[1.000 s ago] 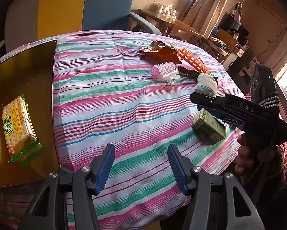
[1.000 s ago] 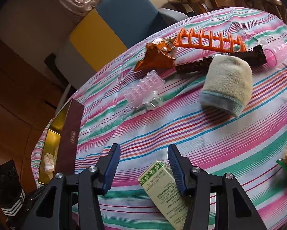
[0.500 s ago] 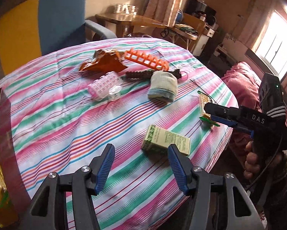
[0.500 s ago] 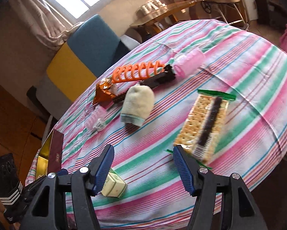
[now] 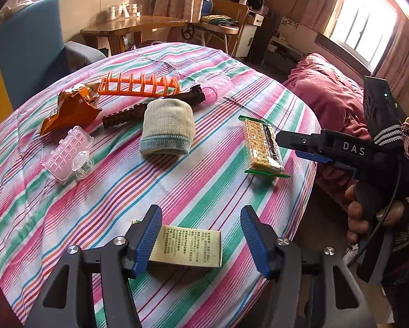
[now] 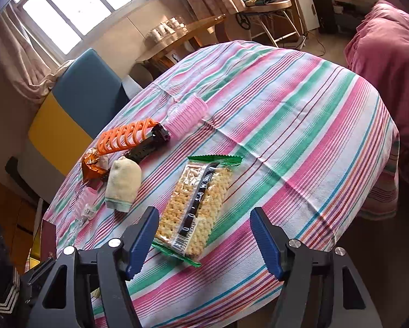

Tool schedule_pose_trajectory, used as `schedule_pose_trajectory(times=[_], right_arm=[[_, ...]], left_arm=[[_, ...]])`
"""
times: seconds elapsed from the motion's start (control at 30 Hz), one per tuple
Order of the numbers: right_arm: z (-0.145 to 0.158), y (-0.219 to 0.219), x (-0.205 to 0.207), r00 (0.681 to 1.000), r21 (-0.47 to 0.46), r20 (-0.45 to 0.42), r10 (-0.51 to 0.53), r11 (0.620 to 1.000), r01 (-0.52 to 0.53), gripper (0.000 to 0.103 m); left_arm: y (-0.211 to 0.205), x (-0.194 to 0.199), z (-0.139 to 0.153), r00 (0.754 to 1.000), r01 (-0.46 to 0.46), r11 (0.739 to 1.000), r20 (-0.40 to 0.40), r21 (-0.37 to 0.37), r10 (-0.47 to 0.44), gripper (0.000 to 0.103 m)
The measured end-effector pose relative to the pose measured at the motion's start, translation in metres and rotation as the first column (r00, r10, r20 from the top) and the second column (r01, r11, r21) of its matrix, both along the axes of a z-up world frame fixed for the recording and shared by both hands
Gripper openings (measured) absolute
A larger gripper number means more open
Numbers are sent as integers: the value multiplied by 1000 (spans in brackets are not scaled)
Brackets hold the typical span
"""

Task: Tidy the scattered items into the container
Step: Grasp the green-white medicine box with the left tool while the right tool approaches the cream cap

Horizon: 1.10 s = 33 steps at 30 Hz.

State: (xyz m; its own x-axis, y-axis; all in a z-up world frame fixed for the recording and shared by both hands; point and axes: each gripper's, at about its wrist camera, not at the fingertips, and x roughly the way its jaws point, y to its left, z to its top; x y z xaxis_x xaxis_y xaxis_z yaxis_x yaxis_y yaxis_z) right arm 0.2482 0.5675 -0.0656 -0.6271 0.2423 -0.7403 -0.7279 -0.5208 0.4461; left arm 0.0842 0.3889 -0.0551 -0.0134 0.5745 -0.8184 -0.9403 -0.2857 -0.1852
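A: What are your left tongs (image 5: 200, 239) doing?

B: You're holding them released, low over the bench (image 5: 210, 188), with the small printed box (image 5: 186, 246) lying between the blue pads.

A: And your right tongs (image 6: 204, 242)?

B: They're spreading wide too, gripping nothing, hovering at the near end of the cracker packet (image 6: 196, 207). The beige sock (image 6: 122, 184) is lying just left of it.

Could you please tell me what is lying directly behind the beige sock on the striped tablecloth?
Behind the beige sock lies a dark brown toothed bar, with an orange plastic rack beyond it. The sock covers the bar's middle, so whether they touch cannot be seen.
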Motion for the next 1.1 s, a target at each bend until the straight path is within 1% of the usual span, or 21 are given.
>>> schedule_pose_trajectory(times=[0.07, 0.17, 0.27, 0.33, 0.37, 0.43, 0.47, 0.53, 0.6, 0.67, 0.73, 0.8, 0.87, 0.97, 1.03, 1.1], right_arm=[[0, -1, -6, 1000, 5, 3, 13, 1000, -13, 70], [6, -5, -24, 998, 26, -11, 63, 998, -62, 70], [12, -14, -48, 992, 53, -15, 122, 991, -121, 70], [15, -20, -61, 987, 55, -24, 159, 986, -157, 70], [16, -23, -67, 983, 52, -31, 180, 983, -178, 70], [15, -33, -77, 965, 25, -53, 255, 967, -255, 70], [15, -38, -82, 954, 11, -65, 292, 956, -292, 71], [7, -49, -86, 928, -57, -102, 359, 929, -366, 72], [-5, -58, -88, 902, -151, -163, 400, 893, -423, 75], [-19, -66, -87, 886, -259, -223, 408, 851, -457, 75], [-28, -73, -85, 878, -319, -275, 391, 825, -468, 77], [-37, -82, -87, 863, -386, -332, 381, 780, -493, 81], [-41, -92, -93, 843, -429, -387, 373, 737, -522, 82], [-44, -108, -106, 801, -467, -463, 379, 664, -584, 83], [-43, -113, -108, 802, -461, -468, 371, 671, -580, 83], [-38, -110, -103, 815, -441, -452, 364, 703, -558, 83]], left_arm=[[-5, -2, 0, 1000, 23, 1000, 5, -1, -23, 61], [-15, -7, 0, 1000, 19, 1000, -25, -11, -19, 61], [-28, -19, -2, 1000, -19, 1000, -8, -24, 19, 61], [-39, -29, -8, 997, -66, 997, 30, -43, 68, 61], [-45, -34, -10, 994, -87, 996, 62, -38, 89, 61], [-59, -43, -13, 983, -127, 992, 128, -26, 129, 61], [-65, -46, -13, 976, -147, 989, 161, -17, 148, 61], [-79, -51, -15, 957, -188, 982, 225, -1, 184, 61], [-91, -53, -14, 947, -219, 976, 244, 12, 210, 61], [-103, -54, -13, 936, -250, 968, 260, 23, 235, 61], [-114, -57, -13, 929, -275, 961, 266, 23, 259, 61], [-125, -60, -13, 920, -299, 954, 271, 21, 283, 61], [-136, -63, -13, 911, -323, 946, 275, 20, 306, 61], [-149, -68, -13, 899, -355, 935, 281, 19, 336, 61], [-148, -70, -11, 898, -363, 932, 279, 27, 341, 61], [-141, -69, -7, 910, -341, 939, 266, 39, 319, 61]])
